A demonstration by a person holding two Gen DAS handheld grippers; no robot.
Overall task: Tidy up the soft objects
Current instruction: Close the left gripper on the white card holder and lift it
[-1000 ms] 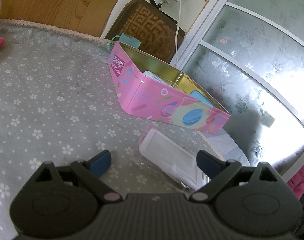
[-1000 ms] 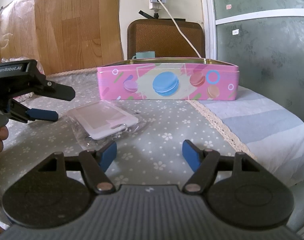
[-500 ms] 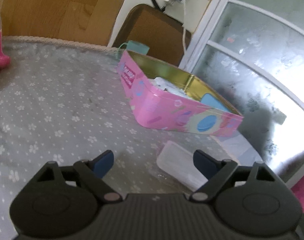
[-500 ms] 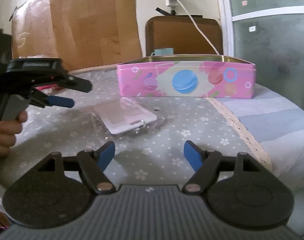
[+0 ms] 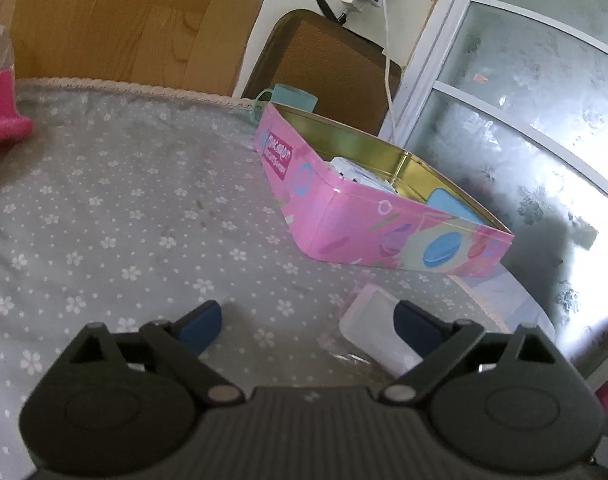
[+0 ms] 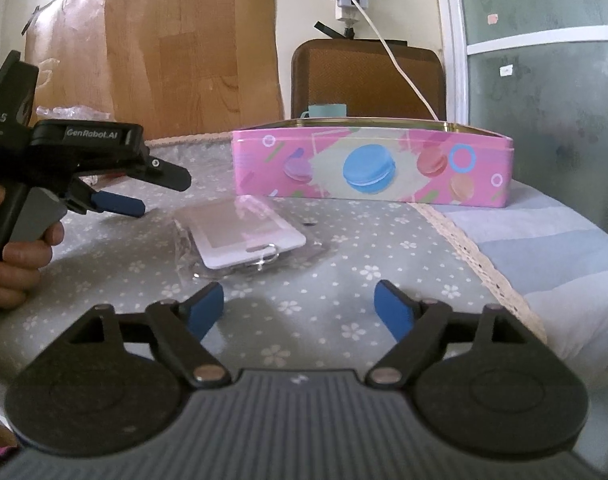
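A white flat case in a clear plastic bag (image 6: 244, 238) lies on the grey flowered tablecloth in front of an open pink macaron tin (image 6: 370, 170). In the left wrist view the case (image 5: 378, 338) lies partly behind my right finger, and the tin (image 5: 368, 204) holds white and blue items. My left gripper (image 5: 308, 322) is open and empty, held above the cloth; it also shows in the right wrist view (image 6: 122, 204), left of the case. My right gripper (image 6: 300, 306) is open and empty, just in front of the case.
A brown chair back (image 6: 368, 78) and a teal cup (image 6: 326, 111) stand behind the tin. A pink soft thing (image 5: 2, 118) lies at the table's far left. The table edge with lace trim (image 6: 476, 256) runs along the right.
My left gripper has drawn back to the left and up, so the case slid to the right under its right finger. My right gripper shifted slightly left. Both stay open.
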